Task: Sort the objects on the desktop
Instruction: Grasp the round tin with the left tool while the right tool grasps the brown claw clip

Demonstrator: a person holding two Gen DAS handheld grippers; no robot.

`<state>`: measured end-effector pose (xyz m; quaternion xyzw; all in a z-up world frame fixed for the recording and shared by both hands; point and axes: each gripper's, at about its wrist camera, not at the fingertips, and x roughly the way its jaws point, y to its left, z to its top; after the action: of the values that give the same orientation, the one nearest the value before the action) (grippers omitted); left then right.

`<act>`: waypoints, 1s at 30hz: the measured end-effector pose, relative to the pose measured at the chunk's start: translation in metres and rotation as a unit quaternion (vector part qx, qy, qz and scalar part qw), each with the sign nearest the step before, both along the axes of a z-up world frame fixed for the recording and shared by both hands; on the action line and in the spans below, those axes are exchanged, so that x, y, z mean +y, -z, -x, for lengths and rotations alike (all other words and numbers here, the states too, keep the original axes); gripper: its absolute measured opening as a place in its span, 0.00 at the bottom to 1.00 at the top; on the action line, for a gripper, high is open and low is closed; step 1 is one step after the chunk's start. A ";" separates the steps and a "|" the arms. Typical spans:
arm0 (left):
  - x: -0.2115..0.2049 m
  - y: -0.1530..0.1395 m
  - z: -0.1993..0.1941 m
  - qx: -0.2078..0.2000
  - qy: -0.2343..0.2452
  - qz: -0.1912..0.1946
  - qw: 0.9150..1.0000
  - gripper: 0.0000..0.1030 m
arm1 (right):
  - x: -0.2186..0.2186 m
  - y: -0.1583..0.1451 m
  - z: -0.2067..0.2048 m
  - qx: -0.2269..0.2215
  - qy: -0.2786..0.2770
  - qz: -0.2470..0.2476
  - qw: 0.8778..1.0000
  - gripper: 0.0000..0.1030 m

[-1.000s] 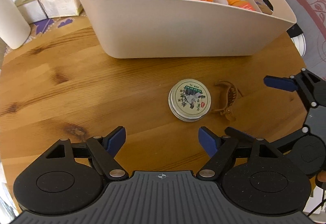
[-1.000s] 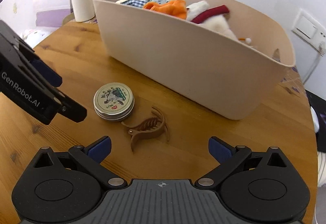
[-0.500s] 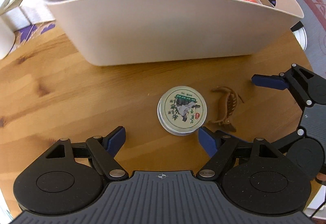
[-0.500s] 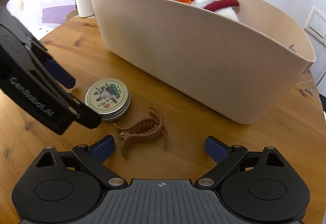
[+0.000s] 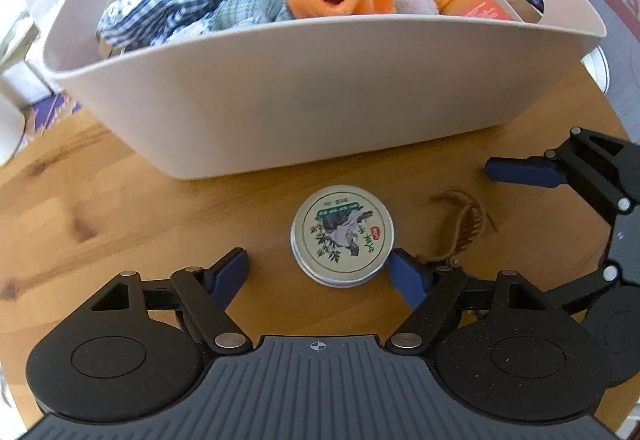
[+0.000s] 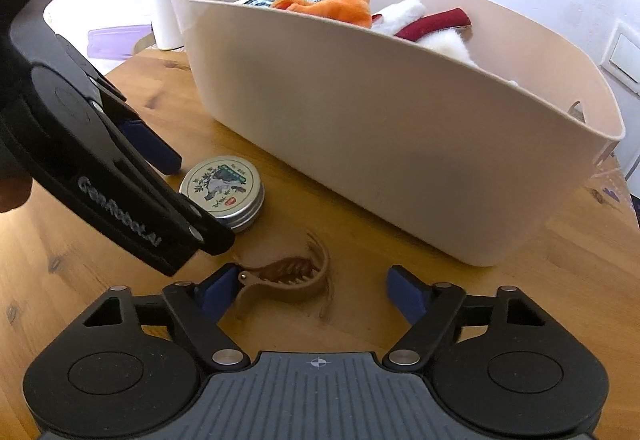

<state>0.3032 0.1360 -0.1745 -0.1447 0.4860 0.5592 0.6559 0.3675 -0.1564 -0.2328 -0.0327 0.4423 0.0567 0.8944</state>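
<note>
While the round silver tin with a printed lid point(image 5: 342, 235) and the brown plastic hair claw point(image 6: 286, 277) lay on the wooden table point(image 5: 120, 216) before the beige plastic basket point(image 5: 320, 96), the left gripper point(image 5: 318, 272) and the right gripper point(image 6: 308, 294) were closing unpressed around them, apparently the grasping step, so each next needed a firm pinch.

My left gripper point(image 5: 318, 272) is matte black plastic with a grey ribbed base plate marked by a small white crosshair. Two round black discs sit at its near corners, and angled black link arms run from silver rivets to the jaws, which carry dark blue pads point(image 5: 404, 276). My right gripper point(image 6: 308, 290) is built the same way: grey ribbed plate, crosshair, black discs, silver rivets, blue pads. The black side of my left gripper bears pale "GenRobot.AI" lettering.
</note>
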 end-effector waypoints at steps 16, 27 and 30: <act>-0.007 -0.001 -0.006 0.004 0.041 -0.013 0.999 0.52 | -0.003 -0.003 0.000 -0.005 0.006 -0.003 1.000 0.44; 0.001 -0.010 0.017 -0.008 0.049 -0.010 0.999 0.52 | -0.003 -0.005 0.017 0.002 0.017 0.006 1.000 0.44; -0.003 -0.012 0.018 -0.007 0.056 -0.012 0.998 0.52 | -0.005 -0.006 0.026 0.003 0.022 0.008 1.000 0.44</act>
<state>0.2849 0.1326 -0.1625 -0.1132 0.4824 0.5261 0.6912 0.3413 -0.1611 -0.2267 -0.0294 0.4459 0.0335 0.8940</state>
